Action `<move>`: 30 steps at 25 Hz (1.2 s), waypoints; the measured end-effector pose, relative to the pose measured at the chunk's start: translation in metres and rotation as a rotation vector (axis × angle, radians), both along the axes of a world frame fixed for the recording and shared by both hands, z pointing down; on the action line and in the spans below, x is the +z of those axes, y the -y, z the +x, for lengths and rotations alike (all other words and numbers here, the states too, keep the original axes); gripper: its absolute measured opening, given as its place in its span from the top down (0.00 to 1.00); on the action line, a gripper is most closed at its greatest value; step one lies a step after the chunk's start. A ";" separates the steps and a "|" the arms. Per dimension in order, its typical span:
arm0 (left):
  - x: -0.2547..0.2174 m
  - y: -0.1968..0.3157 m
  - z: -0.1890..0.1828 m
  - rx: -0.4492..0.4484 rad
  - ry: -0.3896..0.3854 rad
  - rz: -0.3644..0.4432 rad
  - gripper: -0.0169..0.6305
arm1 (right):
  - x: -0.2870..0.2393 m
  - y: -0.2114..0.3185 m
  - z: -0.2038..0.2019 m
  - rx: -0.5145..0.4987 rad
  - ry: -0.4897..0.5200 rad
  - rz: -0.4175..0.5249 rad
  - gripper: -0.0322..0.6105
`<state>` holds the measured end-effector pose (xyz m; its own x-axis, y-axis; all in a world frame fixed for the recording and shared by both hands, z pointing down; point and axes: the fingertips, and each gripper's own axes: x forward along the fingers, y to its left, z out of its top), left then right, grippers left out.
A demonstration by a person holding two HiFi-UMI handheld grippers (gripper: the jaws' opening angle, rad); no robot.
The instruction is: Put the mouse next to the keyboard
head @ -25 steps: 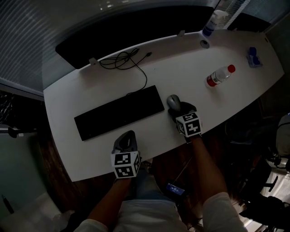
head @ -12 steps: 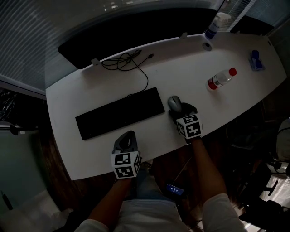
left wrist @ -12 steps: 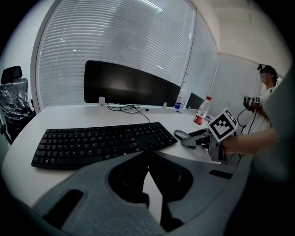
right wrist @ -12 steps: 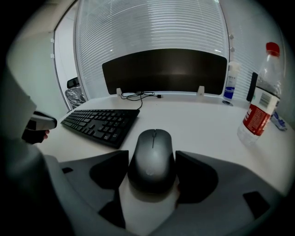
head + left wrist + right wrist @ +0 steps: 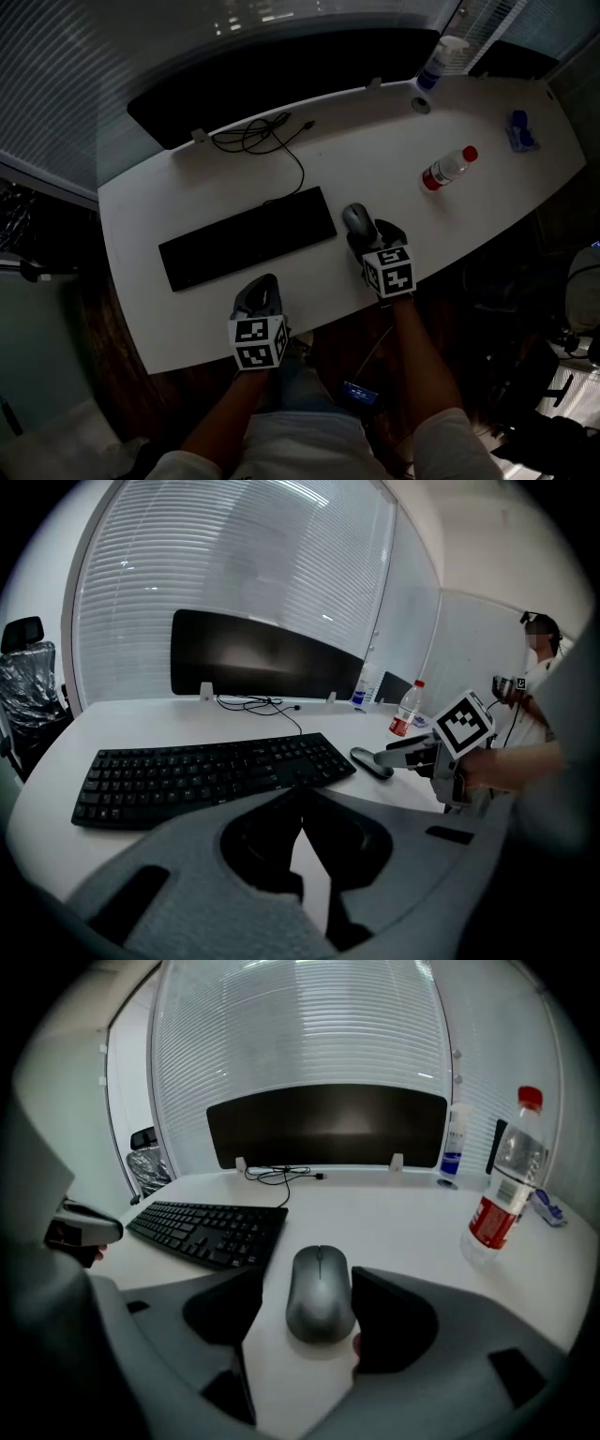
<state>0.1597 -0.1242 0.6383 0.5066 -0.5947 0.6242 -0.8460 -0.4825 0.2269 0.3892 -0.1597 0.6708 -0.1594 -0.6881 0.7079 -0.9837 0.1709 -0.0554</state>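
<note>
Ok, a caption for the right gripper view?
Open right gripper straddles the grey mouse on the white desk beside the keyboard.

Mouse, look: grey and rounded mouse, with a dark line and wheel down its back.
Mouse, pose: it lay flat on its base, nose pointing away from the right gripper.
Mouse, place: it sat between that gripper's parted jaws, the right jaw close against its side and a small gap at the left jaw.
Keyboard, look: black, long and slim keyboard.
Keyboard, pose: it lay flat, set at a slant.
Keyboard, place: it was ahead and left of the right gripper and just beyond the left gripper. Its right end was just beside the mouse, apart from it.
</note>
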 end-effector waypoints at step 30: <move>-0.131 -0.074 -0.164 0.000 -0.052 0.117 0.97 | -0.182 -0.132 -0.287 0.010 0.131 0.171 0.94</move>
<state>-0.0040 -0.0504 0.5077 0.5366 -0.6621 0.5232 -0.8345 -0.5084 0.2125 0.1019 -0.0279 0.4884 -0.2348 -0.7986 0.5542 -0.9718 0.1788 -0.1539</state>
